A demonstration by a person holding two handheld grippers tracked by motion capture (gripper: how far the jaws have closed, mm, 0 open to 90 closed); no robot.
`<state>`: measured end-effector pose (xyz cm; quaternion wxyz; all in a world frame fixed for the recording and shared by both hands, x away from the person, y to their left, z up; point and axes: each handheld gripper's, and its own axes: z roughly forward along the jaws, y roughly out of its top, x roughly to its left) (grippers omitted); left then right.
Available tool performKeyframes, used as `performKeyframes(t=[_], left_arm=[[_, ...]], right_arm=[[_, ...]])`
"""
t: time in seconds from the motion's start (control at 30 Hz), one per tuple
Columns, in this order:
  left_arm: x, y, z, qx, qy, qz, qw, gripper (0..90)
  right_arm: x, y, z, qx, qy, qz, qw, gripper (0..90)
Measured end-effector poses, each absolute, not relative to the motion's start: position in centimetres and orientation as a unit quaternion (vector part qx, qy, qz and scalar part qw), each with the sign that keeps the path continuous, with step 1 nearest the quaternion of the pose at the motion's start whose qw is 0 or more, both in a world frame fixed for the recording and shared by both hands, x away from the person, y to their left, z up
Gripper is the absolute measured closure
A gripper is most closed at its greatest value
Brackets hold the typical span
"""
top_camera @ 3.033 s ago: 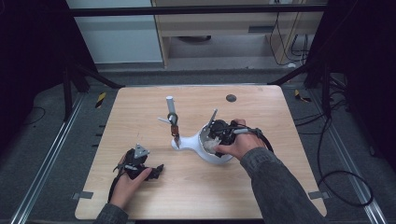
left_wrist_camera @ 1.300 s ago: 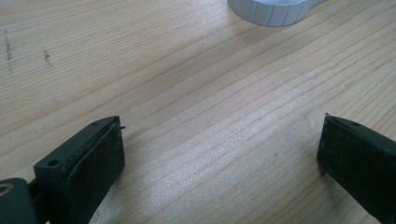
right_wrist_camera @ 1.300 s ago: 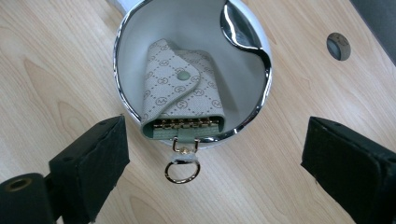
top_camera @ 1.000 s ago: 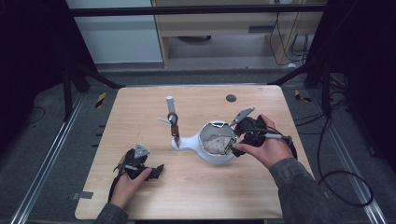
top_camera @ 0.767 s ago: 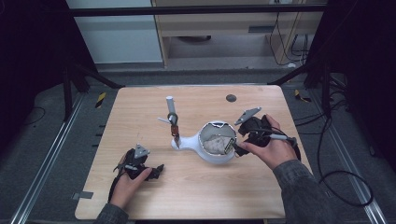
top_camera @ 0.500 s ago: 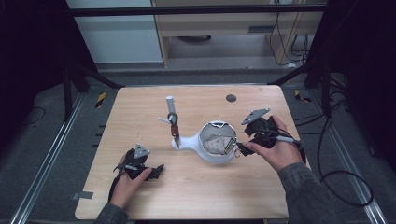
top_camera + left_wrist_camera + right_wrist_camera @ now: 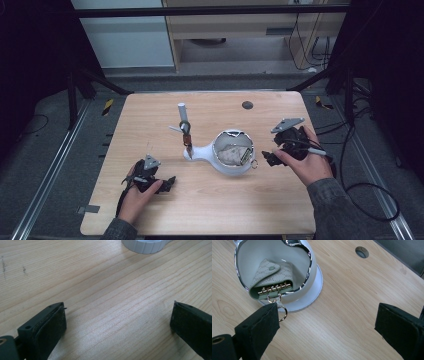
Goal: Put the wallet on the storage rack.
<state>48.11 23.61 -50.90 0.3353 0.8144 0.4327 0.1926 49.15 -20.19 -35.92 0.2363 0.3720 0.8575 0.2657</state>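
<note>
A white bowl (image 7: 222, 162) with a chrome rim (image 7: 310, 263) stands in the middle of the table. Inside it lies a pale green key case (image 7: 272, 275) with gold hooks, and its key ring (image 7: 283, 312) hangs over the rim. My right gripper (image 7: 270, 151) is just right of the bowl, pointing at it, with its jaws open (image 7: 327, 322) and nothing between them. Near the front left of the table my left gripper (image 7: 167, 182) rests low over the wood, also open (image 7: 117, 322) and empty.
A thin stand (image 7: 185, 132) with a grey cylinder on top rises from the bowl's white foot (image 7: 145, 245). A dark round hole (image 7: 247, 105) marks the wooden tabletop (image 7: 150, 120) at the back. Cables trail on the floor at the right.
My right gripper has drawn back from the bowl to the right, leaving the key case inside. The left gripper has stayed put.
</note>
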Motion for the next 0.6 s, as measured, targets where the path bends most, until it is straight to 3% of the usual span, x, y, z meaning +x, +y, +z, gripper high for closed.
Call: performKeyframes(t=[0.6], left_arm=[[48.1, 23.6, -50.9, 0.813, 0.436, 0.192, 0.335, 0.0]], right_arm=[[48.3, -23.2, -39.8, 0.419, 0.817, 0.304, 0.253, 6.9]])
